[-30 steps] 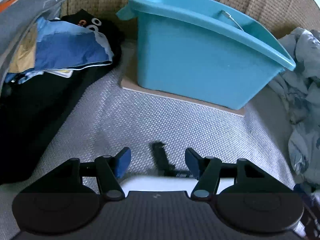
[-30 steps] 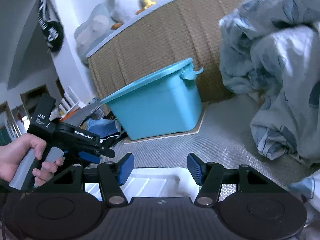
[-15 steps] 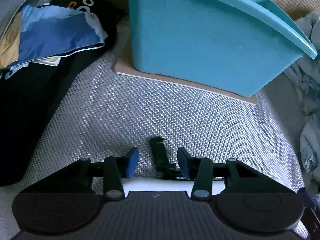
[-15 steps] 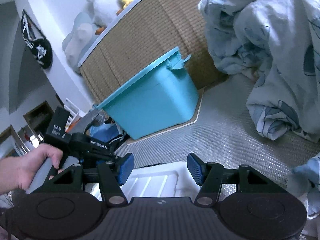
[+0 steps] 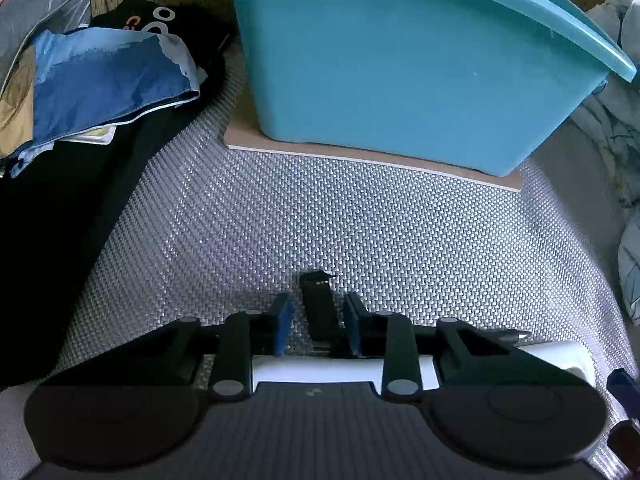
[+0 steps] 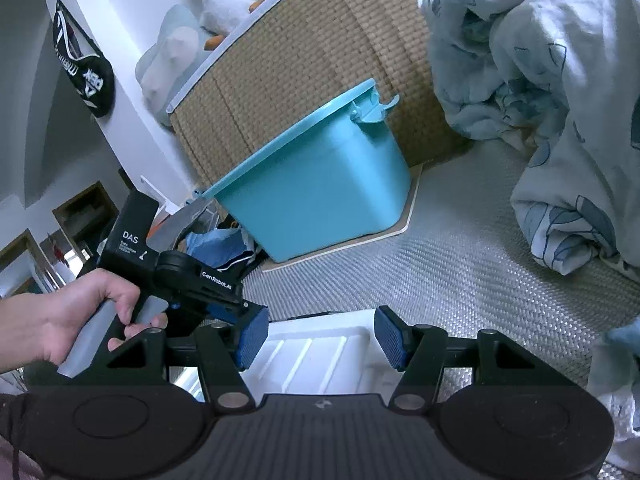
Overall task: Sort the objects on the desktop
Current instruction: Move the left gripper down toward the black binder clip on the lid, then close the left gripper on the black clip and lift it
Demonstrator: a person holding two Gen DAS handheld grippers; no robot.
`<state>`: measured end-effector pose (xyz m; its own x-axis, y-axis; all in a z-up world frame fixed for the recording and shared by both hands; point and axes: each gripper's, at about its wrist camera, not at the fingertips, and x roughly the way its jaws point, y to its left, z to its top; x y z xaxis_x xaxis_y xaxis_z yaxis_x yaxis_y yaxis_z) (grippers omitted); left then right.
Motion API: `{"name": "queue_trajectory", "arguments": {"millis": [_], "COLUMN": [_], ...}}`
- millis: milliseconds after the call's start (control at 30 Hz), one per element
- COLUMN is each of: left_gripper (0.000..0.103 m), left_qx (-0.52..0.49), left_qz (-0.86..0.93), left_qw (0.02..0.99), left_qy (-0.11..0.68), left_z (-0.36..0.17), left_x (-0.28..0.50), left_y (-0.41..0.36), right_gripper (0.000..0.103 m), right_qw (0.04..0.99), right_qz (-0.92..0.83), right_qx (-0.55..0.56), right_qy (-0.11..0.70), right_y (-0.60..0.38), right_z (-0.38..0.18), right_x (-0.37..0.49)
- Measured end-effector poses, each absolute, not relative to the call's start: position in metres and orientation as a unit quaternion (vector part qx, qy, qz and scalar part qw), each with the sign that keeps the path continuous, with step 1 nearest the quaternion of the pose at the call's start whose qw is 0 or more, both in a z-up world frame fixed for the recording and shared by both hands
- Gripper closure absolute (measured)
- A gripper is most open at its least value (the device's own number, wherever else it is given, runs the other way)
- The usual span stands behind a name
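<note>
Woven grey mat (image 5: pixel 360 216) underfoot, backed by a wicker headboard. Left wrist view: teal bin (image 5: pixel 400 64) on a thin board (image 5: pixel 360 158) dead ahead; black clothing (image 5: pixel 60 216) and blue cloth (image 5: pixel 104 88) heaped to one side, patterned bedding (image 5: pixel 616 120) to the other. Left tool (image 5: pixel 318 326) just been closing around a small black clip-like piece (image 5: pixel 318 308), jaws near it; contact with the pads possibly not yet made, hard to tell. White tray (image 5: pixel 320 370) under the fingers.

Right wrist view: right tool (image 6: pixel 320 338) with jaws well apart, nothing between, over the white tray (image 6: pixel 312 354). Hand (image 6: pixel 80 320) gripping the other tool's handle close by. Teal bin (image 6: pixel 320 192) beyond, crumpled bedding (image 6: pixel 560 120) crowding alongside.
</note>
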<state>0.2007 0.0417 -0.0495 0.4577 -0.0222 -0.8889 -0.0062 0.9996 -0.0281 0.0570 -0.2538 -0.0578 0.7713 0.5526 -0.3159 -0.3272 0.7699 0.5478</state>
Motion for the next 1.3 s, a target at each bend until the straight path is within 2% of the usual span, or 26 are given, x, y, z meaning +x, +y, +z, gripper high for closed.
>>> {"name": "queue_trajectory", "arguments": {"millis": [133,267,767,1300], "left_gripper": [0.073,0.085,0.085,0.085], "left_qx": [-0.008,-0.004,0.072,0.093], "left_qz": [-0.004,0.000,-0.010,-0.035], "left_qw": [0.856,0.859,0.879,0.901], "left_qy": [0.517,0.512,0.471,0.423], "left_z": [-0.049,-0.047,-0.038,0.014], "left_x": [0.200,0.198,0.190,0.175], "left_y": [0.041,0.042,0.022,0.008], "right_gripper": [0.040,0.040,0.040,0.040], "right_qw": [0.910,0.912,0.912,0.913], "right_qz": [0.244,0.246,0.249,0.251], "right_qx": [0.233,0.224,0.213,0.198], "right_qy": [0.241,0.243,0.248,0.252], "right_y": [-0.252,-0.249,-0.248,-0.244], "right_z": [-0.058,-0.058,-0.060,-0.060], "right_x": [0.057,0.058,0.062,0.060]}}
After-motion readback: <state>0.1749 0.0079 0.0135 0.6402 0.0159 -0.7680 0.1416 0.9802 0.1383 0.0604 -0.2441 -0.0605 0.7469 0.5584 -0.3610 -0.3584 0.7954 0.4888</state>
